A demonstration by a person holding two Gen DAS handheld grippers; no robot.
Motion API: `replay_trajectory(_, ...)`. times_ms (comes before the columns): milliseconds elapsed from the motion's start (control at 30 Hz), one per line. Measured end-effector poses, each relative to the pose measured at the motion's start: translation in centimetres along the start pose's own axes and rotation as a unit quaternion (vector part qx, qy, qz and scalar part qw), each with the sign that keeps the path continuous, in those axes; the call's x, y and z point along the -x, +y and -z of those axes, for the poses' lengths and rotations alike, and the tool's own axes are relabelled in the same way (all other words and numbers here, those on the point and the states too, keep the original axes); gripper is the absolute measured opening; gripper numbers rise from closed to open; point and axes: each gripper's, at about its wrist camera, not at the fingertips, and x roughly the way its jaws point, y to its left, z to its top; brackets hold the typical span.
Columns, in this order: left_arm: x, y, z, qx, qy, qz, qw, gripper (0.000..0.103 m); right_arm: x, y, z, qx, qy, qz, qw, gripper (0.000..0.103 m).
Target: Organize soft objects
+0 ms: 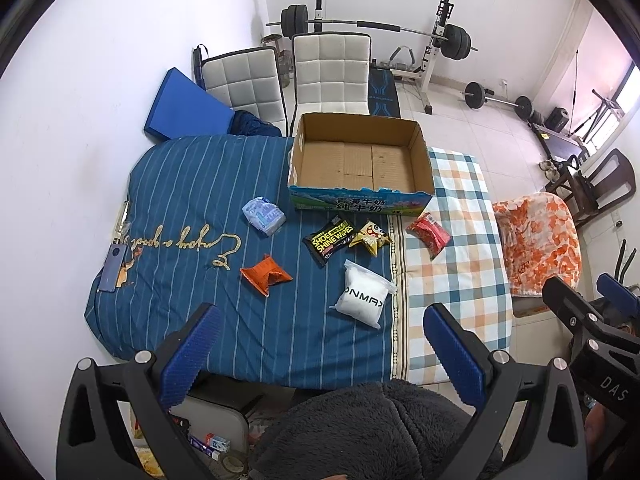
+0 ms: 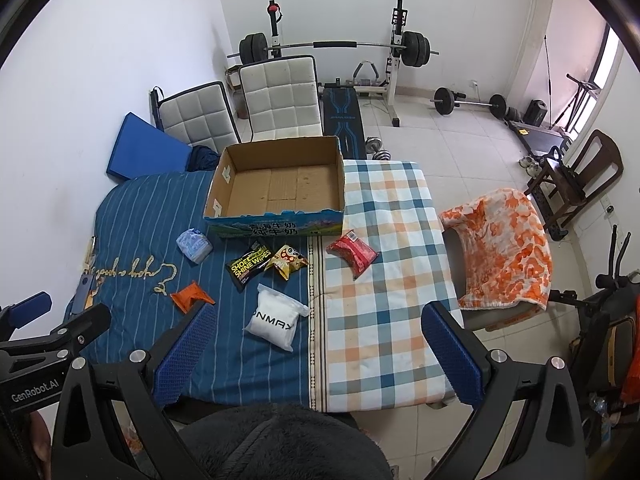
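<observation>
Packets lie scattered across the middle of both views, on a surface covered by a blue striped quilt [image 1: 192, 184] on the left and a checked cloth [image 1: 456, 248] on the right. At the far edge, upper centre of the frame, stands an open cardboard box [image 1: 360, 162], its floor bare. Just below its front wall lie a black shoe-wipes pack [image 1: 329, 238] and a yellow snack bag [image 1: 370, 237], touching each other. To their left, apart, sits a pale blue tissue pack [image 1: 264, 216]; to their right, on the checked cloth, a red packet [image 1: 428, 234]. Lower in the frame, an orange packet [image 1: 266, 274] rests on the quilt, and a white pouch [image 1: 364, 298] lies near the seam between the two cloths.

The left tool [image 1: 320, 354] fills the bottom of its own view, blue pads spread wide, nothing between them, above the near edge of the quilt. The right tool [image 2: 316, 354] hangs likewise at the bottom of its view, wide apart and holding nothing; its left pad overlaps the orange packet in the picture.

Behind the surface stand two white padded chairs [image 1: 330, 74] and a barbell rack [image 1: 372, 28]. An orange floral cloth [image 2: 506, 248] drapes a seat at right.
</observation>
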Motion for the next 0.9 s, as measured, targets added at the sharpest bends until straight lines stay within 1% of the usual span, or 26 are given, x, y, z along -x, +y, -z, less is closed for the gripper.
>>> replay_trajectory(567,0.01,-0.35,-0.11,0.001,-0.002,0.004,1.0000,0.103,0.09,0.20,-0.25,0.000,-0.003,0.003,1.000,0.103)
replay_trajectory(900,-0.14,0.22,-0.51,0.005,-0.002,0.011,0.9999,0.103,0.05,0.16,-0.44,0.000,-0.004,0.002,1.000,0.103)
